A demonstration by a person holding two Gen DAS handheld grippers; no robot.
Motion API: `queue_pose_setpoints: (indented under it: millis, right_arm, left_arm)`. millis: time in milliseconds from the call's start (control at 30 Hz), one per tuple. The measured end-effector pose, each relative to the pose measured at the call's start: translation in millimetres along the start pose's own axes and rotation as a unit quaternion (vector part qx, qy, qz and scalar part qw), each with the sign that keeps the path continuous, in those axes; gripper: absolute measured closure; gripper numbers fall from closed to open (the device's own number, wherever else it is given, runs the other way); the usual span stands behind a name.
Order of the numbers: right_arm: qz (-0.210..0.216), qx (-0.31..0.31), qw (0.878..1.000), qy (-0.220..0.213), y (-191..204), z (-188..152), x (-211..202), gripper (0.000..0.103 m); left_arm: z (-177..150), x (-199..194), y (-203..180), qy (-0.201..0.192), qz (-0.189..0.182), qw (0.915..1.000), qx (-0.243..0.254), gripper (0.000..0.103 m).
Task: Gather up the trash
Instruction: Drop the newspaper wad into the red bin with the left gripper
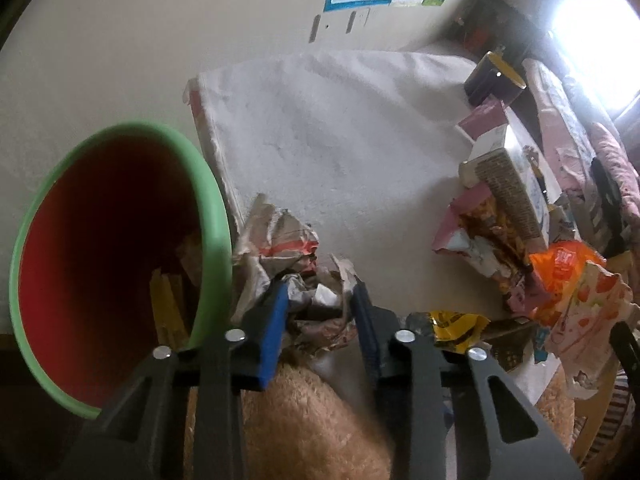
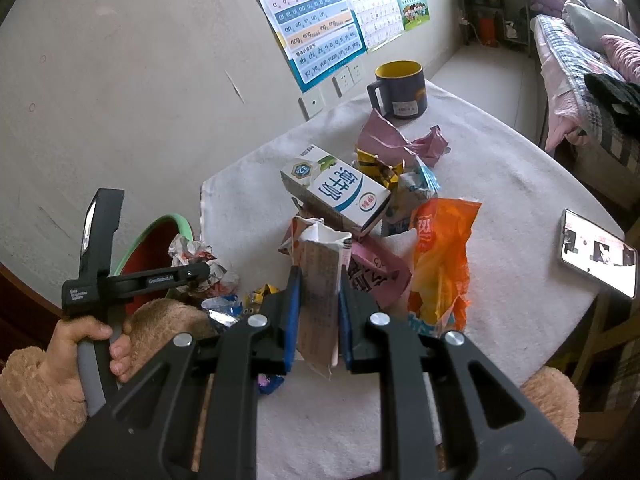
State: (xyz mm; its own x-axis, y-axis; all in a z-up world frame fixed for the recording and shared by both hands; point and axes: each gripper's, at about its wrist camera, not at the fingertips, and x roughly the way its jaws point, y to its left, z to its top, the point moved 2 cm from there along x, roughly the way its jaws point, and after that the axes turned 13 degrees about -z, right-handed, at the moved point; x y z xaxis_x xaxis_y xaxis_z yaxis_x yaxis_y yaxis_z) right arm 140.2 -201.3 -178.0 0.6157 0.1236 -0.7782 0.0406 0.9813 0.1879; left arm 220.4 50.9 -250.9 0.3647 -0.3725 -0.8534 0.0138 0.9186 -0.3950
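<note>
On the left wrist's side, the view is taking in the deep inside of a green-rimmed, red-lined plastic bin [image 1: 120,248], with yellow wrappers lying at its bottom, which the right wrist view is catching only as a sliver behind the left gripper [image 2: 192,276]. Just right of the bin, a crumpled grey-and-red paper wad [image 1: 296,276] is sitting between the left gripper [image 1: 320,296] and its blue pads [image 1: 276,320], which are bearing on the wad from both sides. Only the right wrist view is showing the hand [image 2: 92,344] in a fluffy tan sleeve gripping that tool, the dark blue mug with a yellow inside [image 2: 400,88], and a lit phone [image 2: 596,256] at the table's right edge. Everything is resting on a round table under a white towel-like cloth [image 2: 500,168], against a pale wall with alphabet posters [image 2: 312,16]; a bed with pink covers [image 2: 576,64] is standing far right. Mid-table, a white-and-blue milk carton [image 2: 340,192] is lying on pink wrappers beside an orange plastic snack bag [image 2: 440,260]. Nearer, the right gripper [image 2: 318,292] is clamped tight on a flattened beige printed carton [image 2: 320,296], standing upright between its fingers.
</note>
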Motion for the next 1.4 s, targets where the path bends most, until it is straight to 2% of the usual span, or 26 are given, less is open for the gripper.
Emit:
queue_pose_setpoints:
  millis: [67, 100, 400, 667, 1000, 1400]
  right_arm:
    - [0.000, -0.001, 1.000, 0.000, 0, 0, 0, 0.085]
    - [0.000, -0.002, 1.000, 0.000, 1, 0, 0, 0.085]
    - [-0.002, -0.009, 1.000, -0.001, 7, 0, -2, 0.085]
    - [0.008, -0.029, 0.999, -0.012, 28, 12, -9, 0.085]
    - [0.033, -0.075, 0.997, -0.014, 82, 25, -8, 0.085]
    - [0.077, -0.137, 0.988, 0.010, 165, 29, 14, 0.085]
  left_arm:
    - [0, -8, 2, -0.018, -0.011, 0.9998, -0.007, 0.080]
    - [0, -12, 1, -0.026, -0.013, 0.9995, -0.008, 0.094]
    - [-5, -63, -17, -0.103, -0.031, 0.9941, 0.013, 0.096]
    - [-4, -110, -12, -0.163, -0.032, 0.9860, 0.014, 0.096]
    - [-14, -144, 36, -0.205, -0.008, 0.9783, -0.027, 0.096]
    - [-33, -156, 106, -0.215, 0.013, 0.9719, -0.094, 0.096]
